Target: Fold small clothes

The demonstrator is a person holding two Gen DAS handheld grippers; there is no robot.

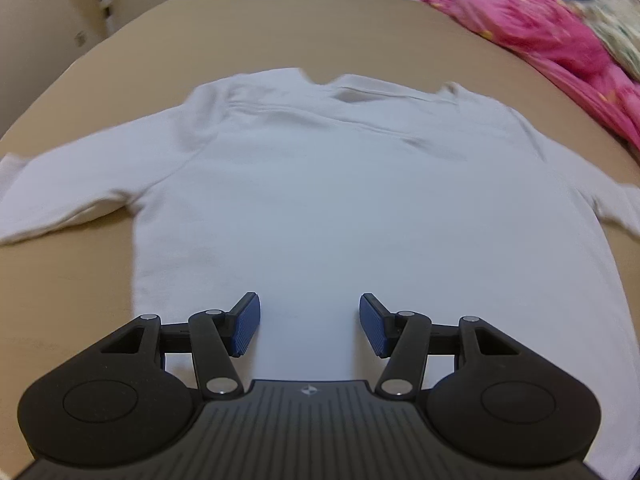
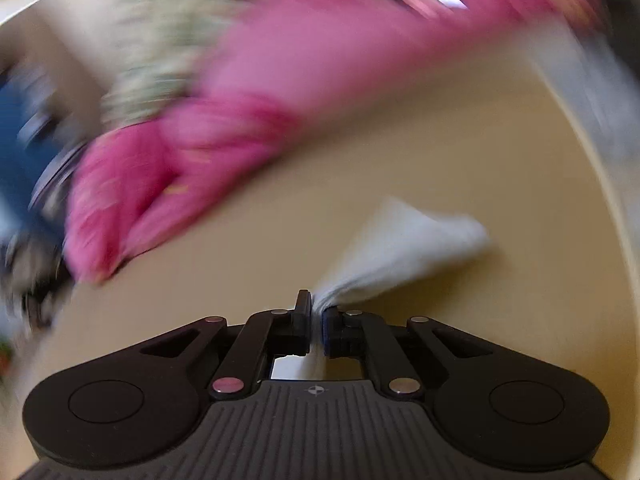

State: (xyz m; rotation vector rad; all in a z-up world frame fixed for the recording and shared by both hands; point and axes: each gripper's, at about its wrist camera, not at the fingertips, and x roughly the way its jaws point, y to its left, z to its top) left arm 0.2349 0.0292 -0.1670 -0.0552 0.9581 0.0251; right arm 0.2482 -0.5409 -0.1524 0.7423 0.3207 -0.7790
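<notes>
On the tan counter (image 1: pixel 100 300) we see the white long-sleeved cotton shirt (image 1: pixel 320 184) spread flat, collar at its far end. Over the shirt's near hem our left gripper (image 1: pixel 310 326) hovers, jaws spread and empty. Our right gripper (image 2: pixel 317 320) is pressed together, pinching a bunched fold of white shirt fabric, with the crumpled pink cloth (image 2: pixel 192 152) beyond it, blurred.
</notes>
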